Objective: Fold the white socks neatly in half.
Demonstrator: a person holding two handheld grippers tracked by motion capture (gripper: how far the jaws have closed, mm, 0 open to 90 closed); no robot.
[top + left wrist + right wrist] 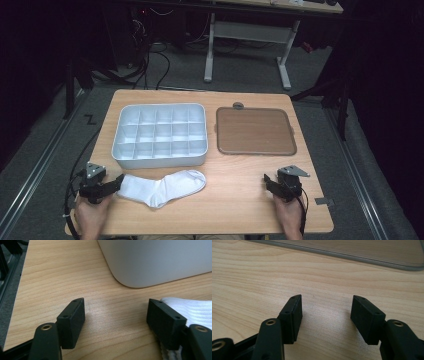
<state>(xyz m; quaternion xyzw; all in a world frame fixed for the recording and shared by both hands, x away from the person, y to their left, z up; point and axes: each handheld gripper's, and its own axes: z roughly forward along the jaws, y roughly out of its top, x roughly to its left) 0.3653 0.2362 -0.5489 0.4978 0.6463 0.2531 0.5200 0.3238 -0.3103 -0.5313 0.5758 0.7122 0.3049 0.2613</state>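
Observation:
A white sock point(165, 187) lies flat on the wooden table point(235, 205) near the front edge, its toe pointing right. My left gripper point(119, 181) rests at the sock's left end, held by a hand at the table's front left. In the left gripper view its jaws stand open point(116, 312) over bare wood, and the ribbed sock point(197, 311) lies beside and under the right-hand jaw. My right gripper point(267, 182) sits at the front right, well apart from the sock. Its jaws are open point(325, 308) with only table between them.
A white tray point(160, 159) divided into several compartments stands behind the sock; its rounded corner point(155, 265) is close ahead of the left gripper. A flat brown tray point(255, 131) lies to the right, its rim point(362, 255) ahead of the right gripper.

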